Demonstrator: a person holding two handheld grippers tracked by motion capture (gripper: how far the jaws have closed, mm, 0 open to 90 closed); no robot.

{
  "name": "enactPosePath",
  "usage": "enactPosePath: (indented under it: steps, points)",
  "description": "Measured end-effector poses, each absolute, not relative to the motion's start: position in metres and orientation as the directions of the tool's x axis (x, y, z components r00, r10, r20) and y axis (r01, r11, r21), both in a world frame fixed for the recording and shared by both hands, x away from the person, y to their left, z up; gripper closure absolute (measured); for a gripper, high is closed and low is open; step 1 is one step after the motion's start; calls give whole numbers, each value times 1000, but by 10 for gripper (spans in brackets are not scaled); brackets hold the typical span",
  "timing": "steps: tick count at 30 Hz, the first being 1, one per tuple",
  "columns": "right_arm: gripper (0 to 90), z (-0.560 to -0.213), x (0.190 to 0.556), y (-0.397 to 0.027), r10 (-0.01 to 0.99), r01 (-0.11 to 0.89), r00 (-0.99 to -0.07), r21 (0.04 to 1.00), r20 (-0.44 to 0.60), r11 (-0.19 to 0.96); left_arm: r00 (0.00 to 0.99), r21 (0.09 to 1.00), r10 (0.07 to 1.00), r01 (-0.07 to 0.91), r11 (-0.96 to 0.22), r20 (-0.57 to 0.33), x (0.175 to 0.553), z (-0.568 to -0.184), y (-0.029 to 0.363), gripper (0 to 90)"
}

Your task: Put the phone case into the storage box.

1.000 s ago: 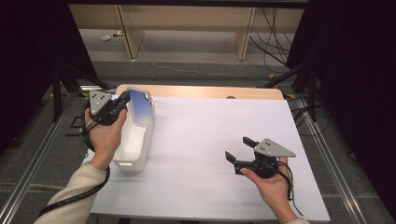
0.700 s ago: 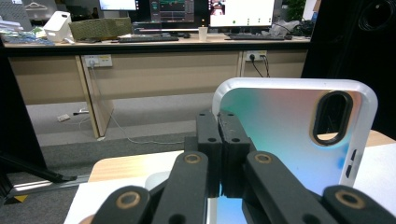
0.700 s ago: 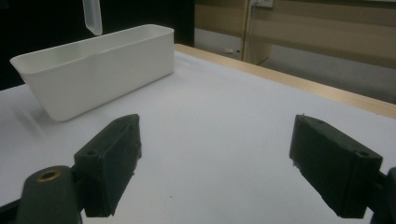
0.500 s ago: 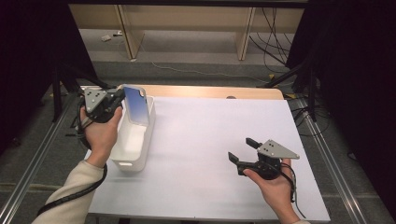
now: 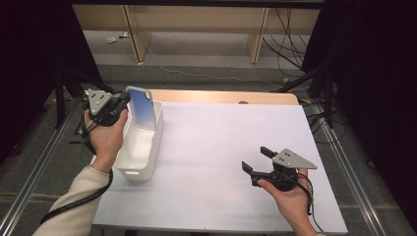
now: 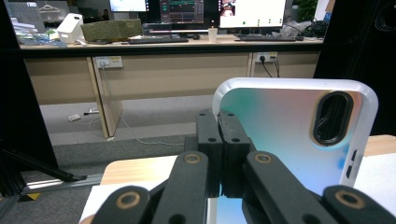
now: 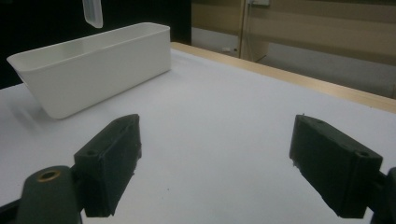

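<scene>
Above the white bin (image 5: 147, 142), the left gripper (image 5: 119, 105) pinches a phone case (image 5: 143, 108) upright for lowering in; the right gripper (image 5: 256, 160) rests spread.

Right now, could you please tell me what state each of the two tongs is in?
Left tongs: shut on the edge of the phone case, held above the white bin.
Right tongs: open, holding nothing, above the white table.

Glossy iridescent phone case (image 6: 289, 135), matt white plastic bin (image 5: 142, 147), wooden table edge (image 5: 221, 97).
</scene>
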State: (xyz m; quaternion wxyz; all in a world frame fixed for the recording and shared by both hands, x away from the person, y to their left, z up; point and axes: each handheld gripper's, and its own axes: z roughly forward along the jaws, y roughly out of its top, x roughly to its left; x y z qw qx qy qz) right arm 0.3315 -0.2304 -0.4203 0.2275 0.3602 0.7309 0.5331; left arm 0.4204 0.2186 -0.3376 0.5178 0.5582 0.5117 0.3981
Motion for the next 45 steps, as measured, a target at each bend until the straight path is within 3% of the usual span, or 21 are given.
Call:
enactPosePath:
  steps: [45]
  points:
    - [176,-421,325,-236,777,278,-629,943,35,183,117,983,991,179,37,-59,452,-340,229,885]
